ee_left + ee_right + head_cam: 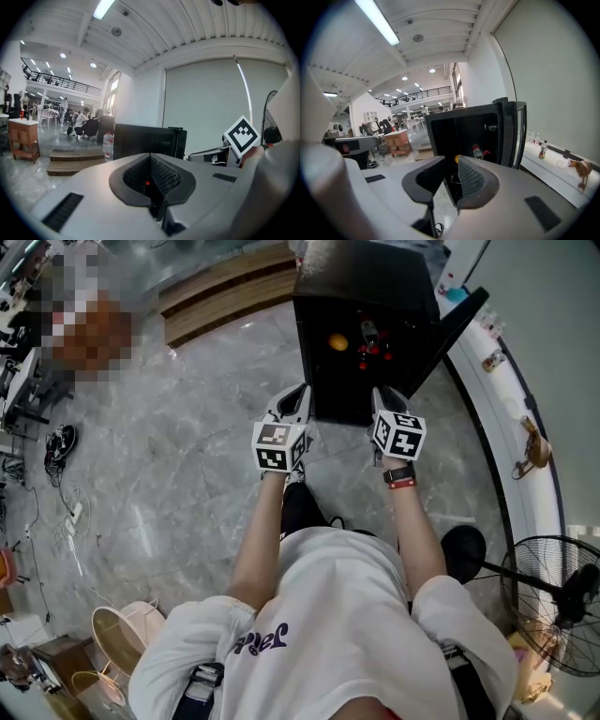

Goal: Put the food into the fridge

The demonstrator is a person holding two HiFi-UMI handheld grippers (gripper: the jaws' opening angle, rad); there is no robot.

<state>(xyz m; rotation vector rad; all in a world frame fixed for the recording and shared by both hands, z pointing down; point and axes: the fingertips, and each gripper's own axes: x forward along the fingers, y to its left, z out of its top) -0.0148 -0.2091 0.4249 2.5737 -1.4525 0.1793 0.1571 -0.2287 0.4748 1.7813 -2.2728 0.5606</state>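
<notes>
Fridge: The black fridge [361, 273] stood on the floor [187, 427] straight ahead of the person. Its door [455, 329] was swung wide to the right, which left the whole opening facing both tools.
Food: An orange [337, 342] lay at the left of the fridge's inside. A bottle [368, 334] and a few small red things [373, 354], too small to name, sat nearer the middle. All of it was well back from the front edge, probably so the door could shut past it. No food showed outside the fridge.
Left gripper: The left gripper [296, 395] hung just outside the fridge's front left corner. Its pads were pressed together with nothing between them, so it carried nothing.
Right gripper: The right gripper [382, 395] was held near the front edge on the door side and aimed into the opening. Its jaws stood a narrow gap apart and were empty. Only the fridge's dark inside and the orange showed beyond them.
Stage: With both tools empty and outside the opening, the loading looked done or nearly so.
Next: The open door was probably what remained. The right gripper was the nearer one to push it.
Risk: A hard swing of the door could have rolled the orange toward the front edge.
</notes>
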